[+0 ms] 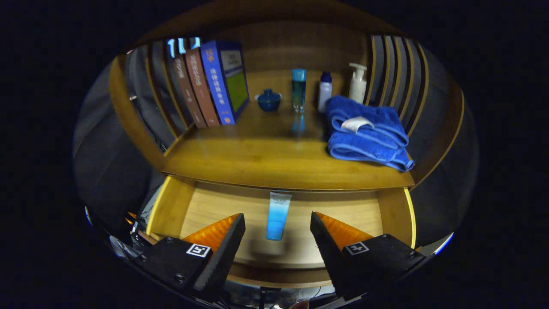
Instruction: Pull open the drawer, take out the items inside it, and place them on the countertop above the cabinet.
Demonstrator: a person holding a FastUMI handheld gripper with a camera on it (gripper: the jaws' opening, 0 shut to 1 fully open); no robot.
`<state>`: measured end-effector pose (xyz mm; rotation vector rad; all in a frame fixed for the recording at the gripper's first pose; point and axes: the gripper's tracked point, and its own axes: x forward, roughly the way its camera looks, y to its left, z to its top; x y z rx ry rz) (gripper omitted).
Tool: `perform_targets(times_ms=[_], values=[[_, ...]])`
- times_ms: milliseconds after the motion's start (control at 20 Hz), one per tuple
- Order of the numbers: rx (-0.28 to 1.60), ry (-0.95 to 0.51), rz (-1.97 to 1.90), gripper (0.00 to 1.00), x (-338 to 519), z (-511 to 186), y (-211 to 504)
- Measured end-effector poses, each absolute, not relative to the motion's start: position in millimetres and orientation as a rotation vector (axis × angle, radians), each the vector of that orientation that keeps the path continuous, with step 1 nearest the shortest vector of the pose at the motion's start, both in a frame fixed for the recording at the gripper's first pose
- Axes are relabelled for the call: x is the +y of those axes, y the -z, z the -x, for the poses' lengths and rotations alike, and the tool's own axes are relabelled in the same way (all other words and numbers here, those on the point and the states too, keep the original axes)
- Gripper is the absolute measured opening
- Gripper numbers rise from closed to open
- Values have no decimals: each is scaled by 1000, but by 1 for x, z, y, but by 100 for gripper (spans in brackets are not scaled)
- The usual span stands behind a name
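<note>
The wooden drawer [180, 206] stands pulled open below the countertop [274, 163]. A blue-and-white tube [278, 216] lies on the drawer floor, lengthwise, its far end just under the countertop's front edge. My gripper [278, 221] hovers above the drawer, open, with the tube seen in the gap between the two fingers and neither finger touching it. How high the fingers are above the tube I cannot tell.
On the countertop, a folded blue towel [366, 135] lies at the right. Several books [210, 83] lean at the left. Along the back stand a small blue lidded jar [269, 100], a tall blue bottle [299, 90], a small white bottle [324, 91] and a pump bottle [357, 83]. Slatted side walls flank the shelf.
</note>
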<state>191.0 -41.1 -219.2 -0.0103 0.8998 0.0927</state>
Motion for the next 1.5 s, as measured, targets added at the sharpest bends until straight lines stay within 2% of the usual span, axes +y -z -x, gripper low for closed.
perform_targets(times_ms=[300,650,950,1200,1500], values=[[1122,-61,33,96,-38,-195,285],[1218,-11,56,95,-29,-214,328],[1312,27,81,63,-36,-213,339],[1303,0,-34,36,-27,-215,338],[1307,-97,-80,35,-15,-180,301]])
